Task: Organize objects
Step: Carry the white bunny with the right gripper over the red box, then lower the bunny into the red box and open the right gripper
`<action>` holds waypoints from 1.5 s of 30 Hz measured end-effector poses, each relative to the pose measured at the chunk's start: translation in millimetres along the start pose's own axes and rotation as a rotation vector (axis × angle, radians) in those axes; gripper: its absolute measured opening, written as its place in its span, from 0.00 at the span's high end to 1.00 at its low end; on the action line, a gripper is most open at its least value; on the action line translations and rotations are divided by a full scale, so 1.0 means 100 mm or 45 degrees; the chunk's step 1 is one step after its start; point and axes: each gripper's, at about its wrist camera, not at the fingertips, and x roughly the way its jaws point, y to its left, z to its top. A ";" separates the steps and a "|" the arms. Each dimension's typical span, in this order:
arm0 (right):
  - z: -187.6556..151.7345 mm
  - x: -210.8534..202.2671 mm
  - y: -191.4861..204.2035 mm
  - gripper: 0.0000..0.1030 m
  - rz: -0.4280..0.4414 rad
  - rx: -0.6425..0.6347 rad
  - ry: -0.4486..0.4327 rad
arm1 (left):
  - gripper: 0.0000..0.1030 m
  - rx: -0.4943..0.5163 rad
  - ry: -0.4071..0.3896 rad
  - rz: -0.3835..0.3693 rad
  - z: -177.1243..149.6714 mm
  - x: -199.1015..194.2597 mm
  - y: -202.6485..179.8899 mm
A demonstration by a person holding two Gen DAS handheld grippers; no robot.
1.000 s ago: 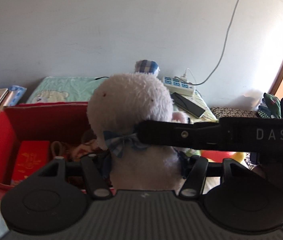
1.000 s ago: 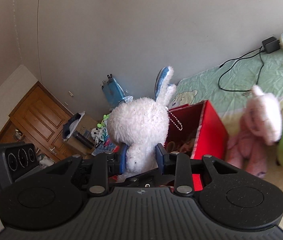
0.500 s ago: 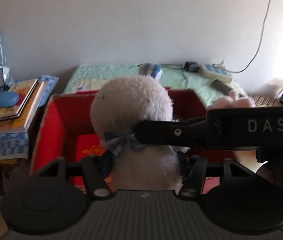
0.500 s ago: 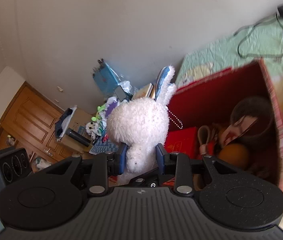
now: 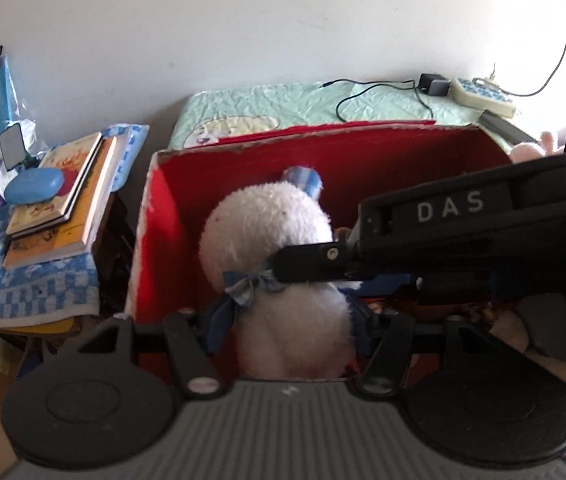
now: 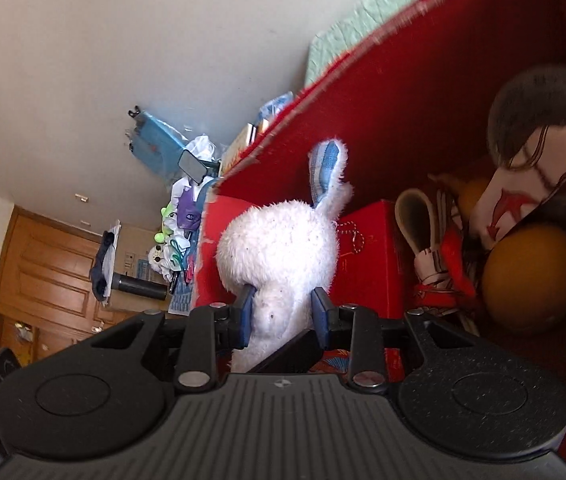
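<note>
A white plush rabbit point(image 5: 267, 228) with a blue-checked ear and a blue bow hangs inside the open red box point(image 5: 383, 152). My left gripper point(image 5: 291, 322) is shut on its lower body. My right gripper point(image 6: 283, 312) is shut on the rabbit point(image 6: 279, 244) at the neck, from the other side. The right gripper's black bar marked DAS point(image 5: 451, 212) crosses the left wrist view. Inside the red box point(image 6: 443, 80) lie a dark-haired doll point(image 6: 535, 128), a small red carton point(image 6: 367, 248) and an orange ball point(image 6: 531, 272), all to the right of the rabbit.
The box stands on a bed with a green quilt point(image 5: 283, 104), where a power strip point(image 5: 483, 96) and cables lie. To the left, a side table holds stacked books point(image 5: 59, 208) and a blue case point(image 5: 33, 186). A pink plush point(image 5: 527, 152) sits beyond the box. Wooden cabinets point(image 6: 51, 272) stand further off.
Both grippers carried the rabbit leftwards from above the bed to over the red box and lowered it inside. The box's walls now surround the rabbit.
</note>
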 end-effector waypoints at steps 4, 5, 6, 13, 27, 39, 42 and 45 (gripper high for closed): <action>0.03 0.04 -0.01 0.68 -0.022 0.019 0.042 | 0.41 0.009 0.034 0.018 -0.02 0.07 0.03; 0.04 0.04 0.02 0.68 -0.045 0.006 0.056 | 0.40 0.020 0.034 0.026 0.00 0.08 0.04; 0.05 0.05 0.02 0.67 -0.076 -0.001 0.075 | 0.40 0.029 0.039 0.032 0.00 0.08 0.03; 0.06 -0.06 -0.02 0.60 -0.169 -0.034 0.129 | 0.35 0.067 0.058 0.063 -0.01 0.10 0.00; 0.15 -0.30 -0.03 0.65 -0.423 -0.156 0.074 | 0.34 -0.008 0.023 0.054 -0.05 -0.14 0.19; 0.17 0.23 0.14 0.66 -0.513 -0.214 0.200 | 0.35 0.000 0.035 0.078 -0.09 -0.11 0.17; 0.11 0.24 0.19 0.66 -0.560 -0.289 0.195 | 0.34 0.002 0.046 0.084 -0.08 -0.10 0.16; 0.09 0.16 0.22 0.66 -0.563 -0.339 0.156 | 0.33 0.000 0.056 0.092 -0.07 -0.08 0.14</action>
